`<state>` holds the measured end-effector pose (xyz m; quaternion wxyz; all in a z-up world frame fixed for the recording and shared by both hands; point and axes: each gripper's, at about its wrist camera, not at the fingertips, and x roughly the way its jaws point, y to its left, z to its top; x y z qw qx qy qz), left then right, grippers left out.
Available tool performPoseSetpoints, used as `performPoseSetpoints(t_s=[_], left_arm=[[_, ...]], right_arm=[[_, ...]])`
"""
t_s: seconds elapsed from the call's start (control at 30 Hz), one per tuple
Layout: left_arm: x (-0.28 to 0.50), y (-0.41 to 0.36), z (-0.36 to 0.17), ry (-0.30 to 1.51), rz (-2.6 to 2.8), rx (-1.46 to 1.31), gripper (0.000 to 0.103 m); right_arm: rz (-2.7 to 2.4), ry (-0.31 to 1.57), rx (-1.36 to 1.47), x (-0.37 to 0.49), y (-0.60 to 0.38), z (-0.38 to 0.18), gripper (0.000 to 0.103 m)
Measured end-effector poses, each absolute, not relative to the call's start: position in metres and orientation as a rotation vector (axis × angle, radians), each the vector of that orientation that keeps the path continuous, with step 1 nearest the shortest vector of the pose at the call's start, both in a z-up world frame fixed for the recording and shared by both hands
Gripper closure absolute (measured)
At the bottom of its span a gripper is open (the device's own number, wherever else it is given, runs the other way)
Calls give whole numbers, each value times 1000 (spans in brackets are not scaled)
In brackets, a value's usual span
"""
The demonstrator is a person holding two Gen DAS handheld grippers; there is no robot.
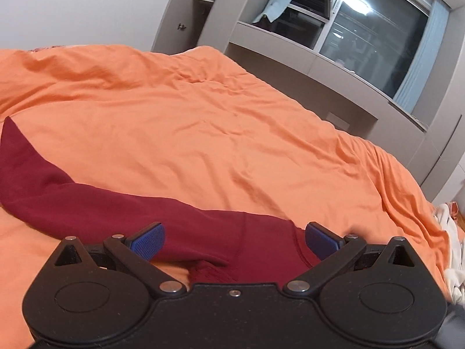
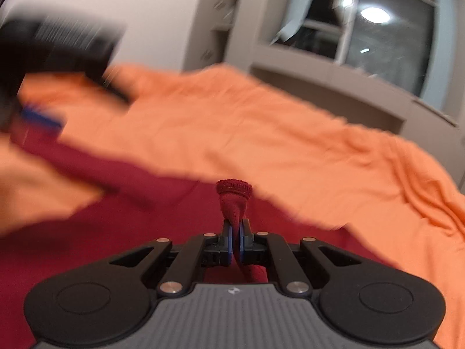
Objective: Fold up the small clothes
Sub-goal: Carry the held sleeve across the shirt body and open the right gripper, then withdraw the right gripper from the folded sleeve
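One dark red garment (image 1: pixel 122 212), spread on the orange duvet (image 1: pixel 203 122); a cuffed end (image 2: pixel 234 195) is pinched between the clenched blue pads of the right gripper (image 2: pixel 236 242). Left gripper (image 1: pixel 234 241): jaws spread wide, nothing clasped, hovering above the cloth. One window (image 1: pixel 375 40) behind.

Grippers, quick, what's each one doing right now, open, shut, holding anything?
Left gripper: open, fingers apart over the dark red garment, gripping nothing.
Right gripper: shut on a fold of the dark red garment.
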<state>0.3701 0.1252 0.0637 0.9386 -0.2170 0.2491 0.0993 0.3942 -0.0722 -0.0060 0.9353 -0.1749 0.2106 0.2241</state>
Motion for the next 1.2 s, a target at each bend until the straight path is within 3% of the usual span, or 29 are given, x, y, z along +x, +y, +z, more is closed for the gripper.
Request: performPoseSetpoints(t_s=[0.07, 0.13, 0.17, 0.23, 0.33, 0.6, 0.8, 0.87, 1.03, 1.1, 1.17, 1.2], left_arm=[[372, 128, 63, 515, 207, -446, 0], [373, 128, 60, 525, 204, -442, 0], [374, 127, 59, 533, 201, -437, 0], [376, 123, 56, 549, 189, -423, 0], [381, 114, 49, 572, 168, -398, 0], [397, 80, 24, 654, 108, -296, 0], [416, 53, -7, 749, 108, -197, 0], [421, 48, -18, 782, 126, -175, 0], [427, 40, -29, 819, 159, -96, 0], [428, 36, -30, 822, 164, -66, 0], [427, 32, -30, 824, 165, -40, 0], [427, 30, -30, 824, 165, -27, 0]], right_arm=[[491, 470, -423, 387, -61, -21, 96], [523, 492, -441, 377, -56, -31, 87], [541, 501, -436, 374, -58, -31, 81], [569, 505, -420, 365, -67, -27, 51], [586, 491, -405, 350, -93, -16, 35], [427, 494, -229, 340, -216, 1, 7], [230, 517, 35, 368, -317, -16, 7], [193, 529, 185, 382, -349, -26, 12], [129, 604, 437, 420, -402, -51, 43], [127, 621, 448, 432, -403, -59, 44], [146, 636, 446, 443, -401, -65, 52], [146, 645, 442, 448, -397, -69, 74]])
